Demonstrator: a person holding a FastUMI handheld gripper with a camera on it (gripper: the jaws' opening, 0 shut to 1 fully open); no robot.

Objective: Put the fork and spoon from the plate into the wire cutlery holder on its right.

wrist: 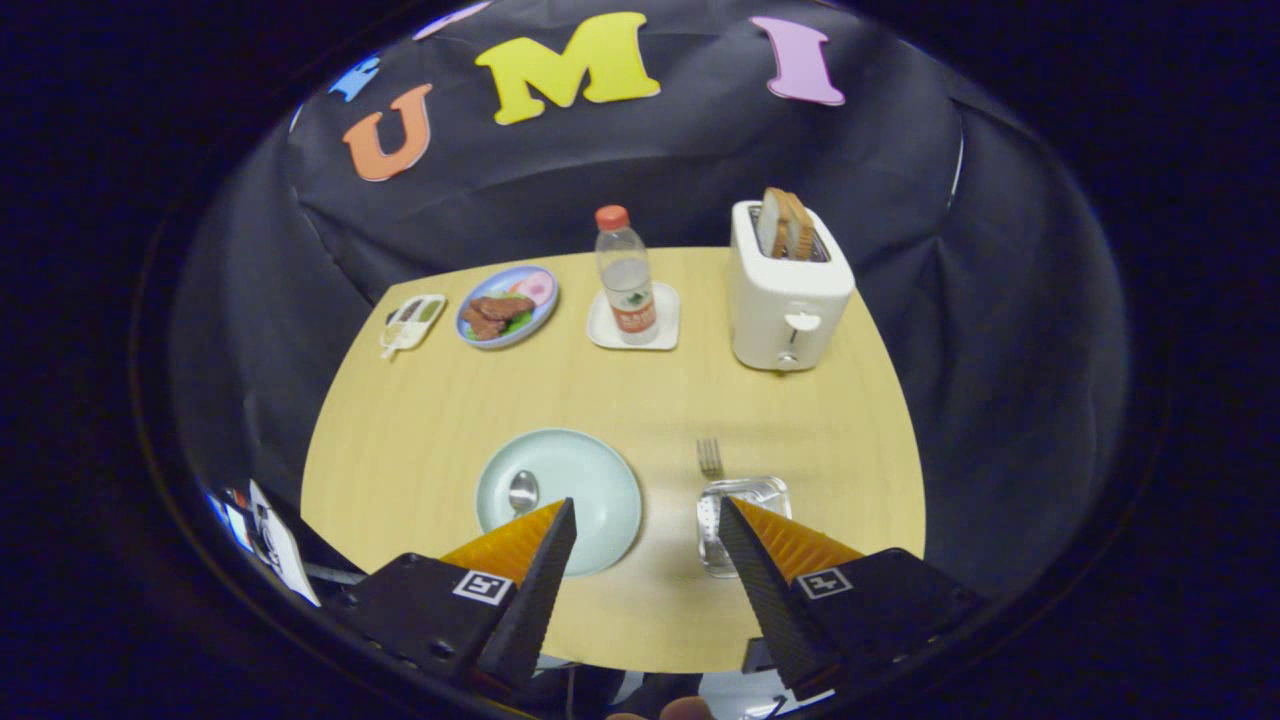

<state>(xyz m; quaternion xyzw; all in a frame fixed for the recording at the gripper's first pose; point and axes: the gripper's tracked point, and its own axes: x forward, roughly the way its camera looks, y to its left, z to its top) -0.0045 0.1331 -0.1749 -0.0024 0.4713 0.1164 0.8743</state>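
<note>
A pale green plate lies on the wooden table just ahead of my left finger, and a metal spoon rests on its left part, its handle hidden behind that finger. To the plate's right stands the wire cutlery holder, partly covered by my right finger. A fork stands in the holder with its tines sticking up above the rim. My gripper hovers open above the table between plate and holder, with nothing between its fingers.
At the back of the table stand a white toaster with bread slices, a water bottle on a small white tray, a blue plate of food and a small sauce dish.
</note>
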